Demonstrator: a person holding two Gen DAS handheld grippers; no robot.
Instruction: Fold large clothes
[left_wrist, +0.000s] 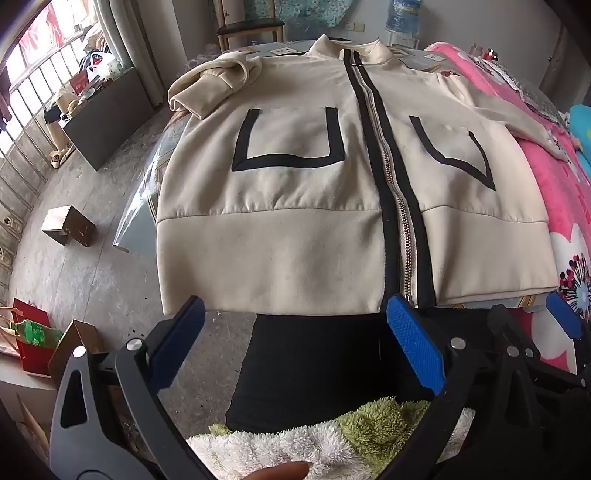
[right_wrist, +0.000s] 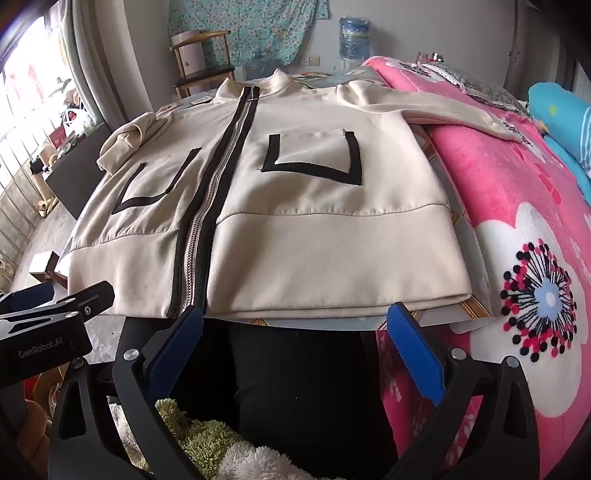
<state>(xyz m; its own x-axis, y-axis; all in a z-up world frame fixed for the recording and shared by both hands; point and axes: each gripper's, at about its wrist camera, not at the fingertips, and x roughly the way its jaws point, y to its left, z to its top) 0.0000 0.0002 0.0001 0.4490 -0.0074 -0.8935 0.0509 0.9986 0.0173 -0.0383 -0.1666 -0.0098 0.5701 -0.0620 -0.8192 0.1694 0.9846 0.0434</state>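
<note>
The cream jacket (left_wrist: 303, 206) lies face up and zipped on a table, its hem toward the person and its collar at the far end. The black-edged zipper (left_wrist: 391, 184) runs up the middle, with a black-outlined pocket on each side. One sleeve (left_wrist: 207, 88) is bunched near the far left shoulder; the other sleeve (right_wrist: 454, 107) stretches out over the pink flowered blanket (right_wrist: 517, 229) beside the table.

Both tools hover just short of the hem, touching nothing. The left gripper (left_wrist: 295, 317) has its blue pads spread wide, and the right gripper (right_wrist: 295, 325) is spread just as wide, poised below the hem's right half. No fold looks started yet.

The trouble I'd expect is with the sleeves: the bunched one could get trapped as a lump inside a fold, and the long one may drag on the fleecy blanket and pull the body askew. The hem hangs slightly past the table edge, I think, though the lens bends things, so a pinch there might catch only the top layer.
</note>
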